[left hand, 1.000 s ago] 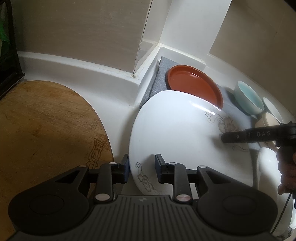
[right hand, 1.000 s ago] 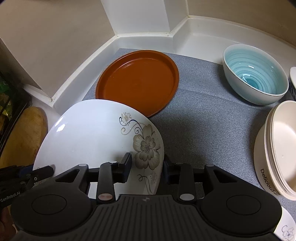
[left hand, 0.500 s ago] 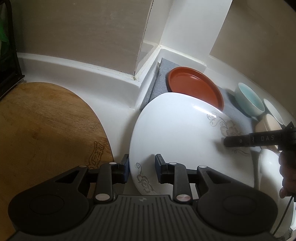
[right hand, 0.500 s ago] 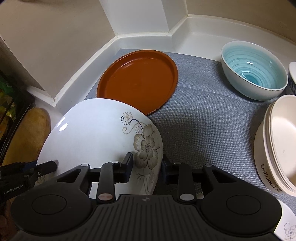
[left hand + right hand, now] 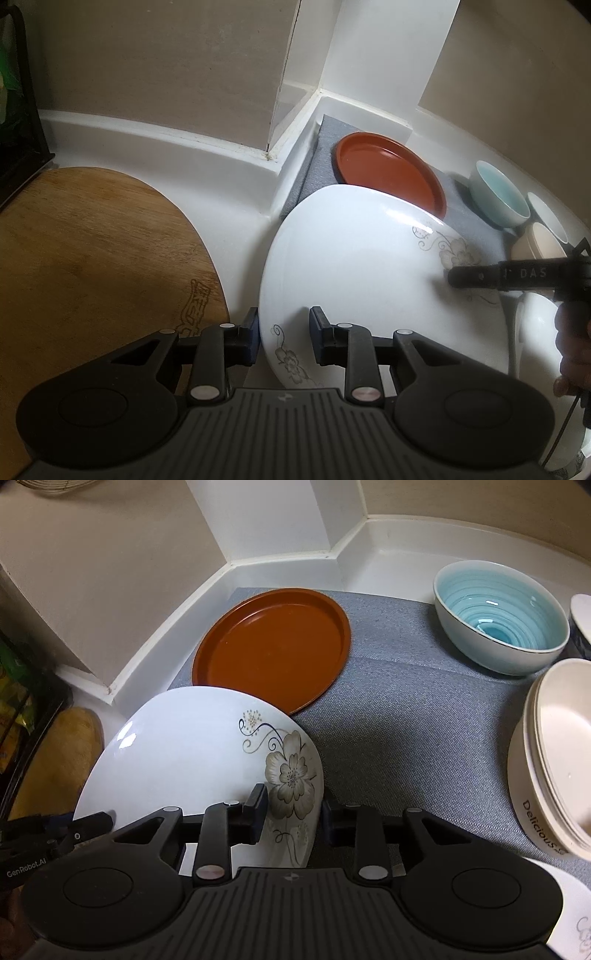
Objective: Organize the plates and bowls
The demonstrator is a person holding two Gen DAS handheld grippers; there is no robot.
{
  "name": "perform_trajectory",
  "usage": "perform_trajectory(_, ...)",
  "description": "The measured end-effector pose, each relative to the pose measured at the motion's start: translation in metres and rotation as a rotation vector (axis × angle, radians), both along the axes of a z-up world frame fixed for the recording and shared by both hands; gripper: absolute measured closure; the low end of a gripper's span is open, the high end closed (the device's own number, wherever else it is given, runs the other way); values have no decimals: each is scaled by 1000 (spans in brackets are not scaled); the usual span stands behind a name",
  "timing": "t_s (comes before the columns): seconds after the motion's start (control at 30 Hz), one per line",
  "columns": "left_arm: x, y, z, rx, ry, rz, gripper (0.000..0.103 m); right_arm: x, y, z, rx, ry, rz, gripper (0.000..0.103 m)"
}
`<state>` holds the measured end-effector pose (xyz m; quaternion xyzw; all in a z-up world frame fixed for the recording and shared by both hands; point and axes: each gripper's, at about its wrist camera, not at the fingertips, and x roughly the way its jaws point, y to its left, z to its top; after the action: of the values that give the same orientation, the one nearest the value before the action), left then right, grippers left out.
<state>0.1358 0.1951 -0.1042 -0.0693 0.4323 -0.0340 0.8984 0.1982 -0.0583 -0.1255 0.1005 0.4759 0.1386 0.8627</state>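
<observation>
My L gripper (image 5: 282, 334) & R gripper (image 5: 293, 814), its jaws just narrowing, both clamp the white flower plate (image 5: 192, 760), tilted, far rim overlapping the brown plate (image 5: 273, 646) on the grey mat (image 5: 406, 709).

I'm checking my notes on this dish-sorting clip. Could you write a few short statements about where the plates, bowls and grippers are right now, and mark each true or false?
1. Both grippers have the white flowered plate between their fingers. True: the left gripper straddles one edge, the right gripper the opposite edge.
2. The flowered plate overlaps the near edge of the brown plate. True.
3. The blue bowl is stacked inside the cream bowls. False: it stands alone on the grey mat.
4. The brown plate holds food. False: it is empty.
5. A wooden board lies left of the flowered plate in the left wrist view. True.
</observation>
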Motion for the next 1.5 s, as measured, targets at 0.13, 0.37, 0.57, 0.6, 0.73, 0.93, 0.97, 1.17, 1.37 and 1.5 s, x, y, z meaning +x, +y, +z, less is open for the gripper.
perform_trajectory(0.13, 0, 1, 1, 9, -3, 2, 72, -5, 0, 0, 10, -8, -1, 72)
perform_trajectory(0.37, -5, -4, 6, 26, -26, 1, 72, -14, -5, 4, 27, -28, -11, 73)
perform_trajectory(0.57, -12, -8, 13, 34, -44, -4, 72, -18, -12, 10, 40, -50, -21, 73)
perform_trajectory(0.6, -14, -9, 15, 36, -47, -5, 72, -21, -13, 11, 42, -54, -22, 74)
perform_trajectory(0.73, -19, -14, 21, 42, -62, -9, 72, -28, -18, 17, 51, -71, -29, 74)
perform_trajectory(0.93, -26, -25, 28, 56, -76, -24, 72, -38, -28, 23, 64, -88, -48, 74)
perform_trajectory(0.97, -28, -27, 30, 57, -79, -28, 72, -41, -30, 24, 66, -90, -51, 74)
perform_trajectory(1.17, -37, -40, 37, 63, -95, -49, 72, -57, -44, 31, 74, -107, -75, 74)
perform_trajectory(1.37, -43, -56, 42, 58, -102, -70, 72, -74, -59, 39, 69, -117, -102, 74)
perform_trajectory(1.5, -48, -68, 44, 59, -105, -84, 72, -85, -70, 43, 65, -119, -115, 74)
